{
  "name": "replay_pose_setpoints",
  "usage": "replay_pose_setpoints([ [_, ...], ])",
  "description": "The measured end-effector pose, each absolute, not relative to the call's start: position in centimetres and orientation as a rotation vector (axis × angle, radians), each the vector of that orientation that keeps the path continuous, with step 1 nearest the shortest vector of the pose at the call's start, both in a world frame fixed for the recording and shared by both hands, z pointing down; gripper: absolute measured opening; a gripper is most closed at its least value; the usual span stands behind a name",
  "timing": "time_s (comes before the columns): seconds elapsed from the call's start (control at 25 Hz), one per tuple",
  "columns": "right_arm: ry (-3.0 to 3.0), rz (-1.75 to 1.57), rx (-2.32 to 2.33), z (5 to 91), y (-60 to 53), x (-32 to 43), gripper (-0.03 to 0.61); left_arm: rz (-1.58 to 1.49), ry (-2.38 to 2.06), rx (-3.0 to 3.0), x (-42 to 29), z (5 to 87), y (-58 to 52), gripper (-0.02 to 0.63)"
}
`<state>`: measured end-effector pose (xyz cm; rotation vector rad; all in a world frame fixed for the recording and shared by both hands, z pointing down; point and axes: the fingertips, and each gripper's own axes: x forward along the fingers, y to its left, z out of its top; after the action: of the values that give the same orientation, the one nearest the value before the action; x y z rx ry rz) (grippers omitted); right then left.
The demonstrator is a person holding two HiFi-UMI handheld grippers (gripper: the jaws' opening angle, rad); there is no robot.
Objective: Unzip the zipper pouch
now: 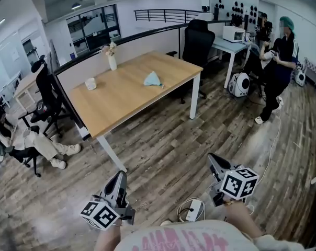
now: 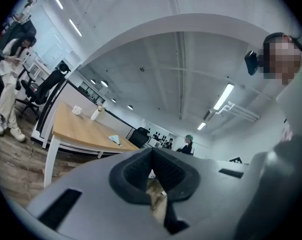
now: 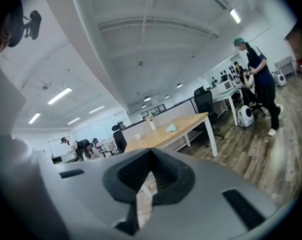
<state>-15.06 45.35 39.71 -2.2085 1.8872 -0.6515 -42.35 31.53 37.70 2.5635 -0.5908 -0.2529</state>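
Observation:
The light teal zipper pouch (image 1: 153, 79) lies on the wooden table (image 1: 121, 95) across the room, near its right end; it also shows small in the left gripper view (image 2: 115, 140) and in the right gripper view (image 3: 171, 128). My left gripper (image 1: 120, 175) is at the bottom of the head view, over the floor, shut and empty. My right gripper (image 1: 212, 159) hangs beside it to the right, also shut with nothing in it. Both point toward the table and are well short of it. In each gripper view the jaws meet with nothing between them.
A white vase with flowers (image 1: 111, 58) and a white cup (image 1: 90, 83) stand on the table. A black office chair (image 1: 196, 42) is behind its right end. A person (image 1: 275, 69) stands at the right, another sits at the left (image 1: 22, 140). A white cable box (image 1: 194, 210) lies on the floor.

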Motion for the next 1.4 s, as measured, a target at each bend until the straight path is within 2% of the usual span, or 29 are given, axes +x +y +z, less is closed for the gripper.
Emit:
replay_pose_setpoints([
  [0.32,1.853,-0.705,-2.248,41.4,40.4,-13.3,-0.003,-0.296,-0.524,2.503,-39.7,38.5,25.9,-0.002],
  [0.56,1.865,-0.819,-2.266,44.2,38.2,-12.9,-0.003,-0.165,-0.538,2.496,-38.4,41.5,24.4,-0.002],
  [0.84,1.895,-0.849,-2.253,45.4,33.9,-10.9,-0.003,-0.146,-0.536,2.532,-35.5,41.8,21.2,-0.002],
  [1.4,1.969,-0.806,-2.222,43.6,19.7,4.1,-0.003,-0.228,-0.570,2.543,-21.5,39.2,7.7,-0.002],
])
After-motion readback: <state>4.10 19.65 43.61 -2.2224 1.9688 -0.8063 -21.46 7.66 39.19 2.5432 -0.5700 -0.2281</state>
